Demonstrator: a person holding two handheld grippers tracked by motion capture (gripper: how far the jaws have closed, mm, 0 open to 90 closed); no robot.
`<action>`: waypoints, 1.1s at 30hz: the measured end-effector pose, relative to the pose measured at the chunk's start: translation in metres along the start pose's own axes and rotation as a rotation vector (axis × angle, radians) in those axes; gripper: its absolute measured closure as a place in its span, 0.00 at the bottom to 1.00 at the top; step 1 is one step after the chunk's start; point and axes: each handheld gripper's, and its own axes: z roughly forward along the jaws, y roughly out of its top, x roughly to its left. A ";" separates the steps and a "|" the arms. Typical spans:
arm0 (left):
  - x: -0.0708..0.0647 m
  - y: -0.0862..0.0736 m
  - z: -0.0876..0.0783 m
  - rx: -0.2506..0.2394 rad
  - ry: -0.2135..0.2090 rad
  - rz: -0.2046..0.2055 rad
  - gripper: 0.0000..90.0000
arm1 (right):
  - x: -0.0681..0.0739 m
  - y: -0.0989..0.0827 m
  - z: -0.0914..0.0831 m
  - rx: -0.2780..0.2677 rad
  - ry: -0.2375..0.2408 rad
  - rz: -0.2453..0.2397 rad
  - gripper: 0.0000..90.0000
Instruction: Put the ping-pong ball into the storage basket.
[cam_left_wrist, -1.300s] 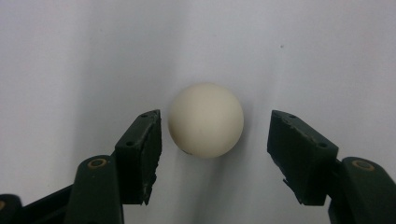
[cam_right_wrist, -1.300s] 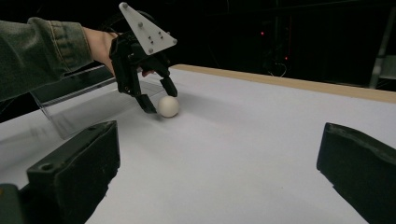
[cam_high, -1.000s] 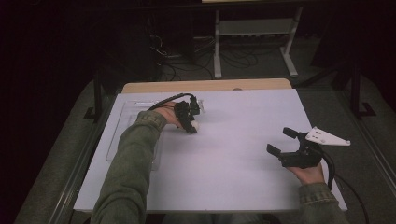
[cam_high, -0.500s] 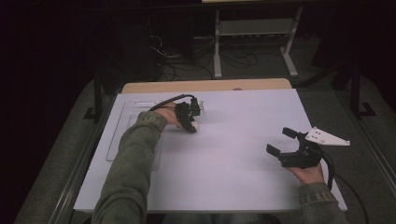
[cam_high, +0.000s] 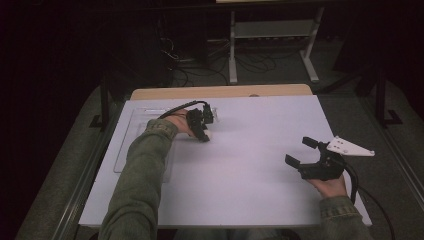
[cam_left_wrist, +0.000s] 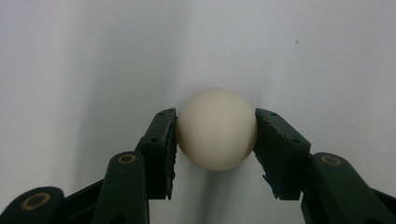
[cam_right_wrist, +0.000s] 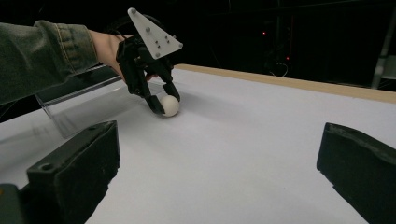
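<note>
Nearby, the right gripper is resting with jaws wide apart (nothing between them), while farther off the left gripper is clamping a small cream-white round ball on the white tabletop.

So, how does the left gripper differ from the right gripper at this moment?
The left gripper is shut on the cream ball, its pads touching both sides; the right gripper stands wide open with nothing between its jaws. The left gripper points down at the white table near the clear tray; the right gripper lies more level, far from the ball, at the table's right. Both are black, two-jawed, and held in a hand.
</note>
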 end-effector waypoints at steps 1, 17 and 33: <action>0.000 0.000 -0.001 0.000 -0.003 0.000 0.56 | 0.000 0.000 0.000 -0.002 0.001 -0.001 0.00; -0.002 -0.004 -0.023 -0.019 0.014 0.003 0.56 | 0.001 0.000 0.000 -0.001 -0.004 0.002 0.00; -0.007 -0.010 -0.044 -0.030 0.014 0.008 0.56 | 0.001 0.000 0.002 0.005 -0.001 0.000 0.00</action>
